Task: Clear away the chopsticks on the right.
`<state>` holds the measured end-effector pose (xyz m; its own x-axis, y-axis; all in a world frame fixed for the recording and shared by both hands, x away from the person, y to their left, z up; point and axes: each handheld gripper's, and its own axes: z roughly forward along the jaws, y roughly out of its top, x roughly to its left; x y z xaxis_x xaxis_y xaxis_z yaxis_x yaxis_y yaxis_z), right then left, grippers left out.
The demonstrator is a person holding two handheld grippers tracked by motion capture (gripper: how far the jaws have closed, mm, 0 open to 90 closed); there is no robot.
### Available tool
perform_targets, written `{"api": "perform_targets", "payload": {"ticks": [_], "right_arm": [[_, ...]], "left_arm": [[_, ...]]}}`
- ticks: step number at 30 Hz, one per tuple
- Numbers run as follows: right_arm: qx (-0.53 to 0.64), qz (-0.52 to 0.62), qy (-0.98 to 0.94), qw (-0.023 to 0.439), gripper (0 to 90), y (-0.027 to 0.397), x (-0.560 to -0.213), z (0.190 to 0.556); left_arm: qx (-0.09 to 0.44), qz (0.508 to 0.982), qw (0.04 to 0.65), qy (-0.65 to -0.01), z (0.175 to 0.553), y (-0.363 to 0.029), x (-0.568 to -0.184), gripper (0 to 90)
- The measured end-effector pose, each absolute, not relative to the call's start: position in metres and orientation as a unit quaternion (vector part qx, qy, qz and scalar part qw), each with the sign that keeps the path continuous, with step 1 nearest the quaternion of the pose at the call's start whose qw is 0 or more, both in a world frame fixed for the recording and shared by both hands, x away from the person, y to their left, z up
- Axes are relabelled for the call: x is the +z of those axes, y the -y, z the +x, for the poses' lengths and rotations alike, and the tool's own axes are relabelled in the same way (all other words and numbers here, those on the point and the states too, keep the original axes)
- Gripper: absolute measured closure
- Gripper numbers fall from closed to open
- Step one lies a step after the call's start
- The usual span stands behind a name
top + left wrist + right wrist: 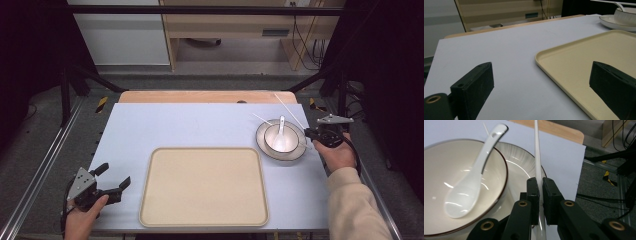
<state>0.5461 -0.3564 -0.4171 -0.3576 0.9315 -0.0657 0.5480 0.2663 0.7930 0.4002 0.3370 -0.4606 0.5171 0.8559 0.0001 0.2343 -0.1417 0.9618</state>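
while the left gripper [112, 184] rests at the worktop's [200, 125] seven o'clock corner with its jaws wide and nothing between them, the work is over at three o'clock. just beside that idle gripper, toward the middle, lies the bare beige tray [203, 186]. further right, at the tray's two o'clock, a shallow plate [264, 145] carries a bowl [272, 135] with a white spoon [280, 136] lying in it, its handle pointing to twelve. one white chopstick [262, 119] rests across the plate's far-left rim. the other chopstick [537, 162] is pinched low on its length by the right gripper [310, 134], whose jaws are drawn narrow on it, the long free end slanting up toward eleven o'clock. that grip looks risky: with so much of the stick beyond the pads, it could pivot or slip out as it is carried. swung carelessly, its tip might also catch the spoon handle or the bowl's rim.
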Motion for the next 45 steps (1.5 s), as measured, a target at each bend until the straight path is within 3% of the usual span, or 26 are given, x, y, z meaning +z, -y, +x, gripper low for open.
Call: {"api": "perform_targets", "payload": {"ticks": [11,16,22,32,45], "right_arm": [[0.388,0.493,-0.716,0.307,84.1,0.342,-0.386,0.499],[0.417,0.482,-0.702,0.317,84.1,0.324,-0.372,0.469],[0.423,0.451,-0.72,0.315,84.0,0.289,-0.363,0.428],[0.426,0.409,-0.761,0.269,84.0,0.225,-0.395,0.379],[0.399,0.426,-0.786,0.204,84.0,0.175,-0.443,0.368]], "left_arm": [[0.288,0.704,0.544,-0.355,0.415,-0.329,-0.454,4.7],[0.288,0.706,0.553,-0.336,0.433,-0.321,-0.449,4.9],[0.293,0.701,0.551,-0.346,0.429,-0.321,-0.454,5.2],[0.303,0.7,0.544,-0.35,0.416,-0.318,-0.455,5.1],[0.304,0.699,0.54,-0.357,0.413,-0.321,-0.457,5.3]]}}
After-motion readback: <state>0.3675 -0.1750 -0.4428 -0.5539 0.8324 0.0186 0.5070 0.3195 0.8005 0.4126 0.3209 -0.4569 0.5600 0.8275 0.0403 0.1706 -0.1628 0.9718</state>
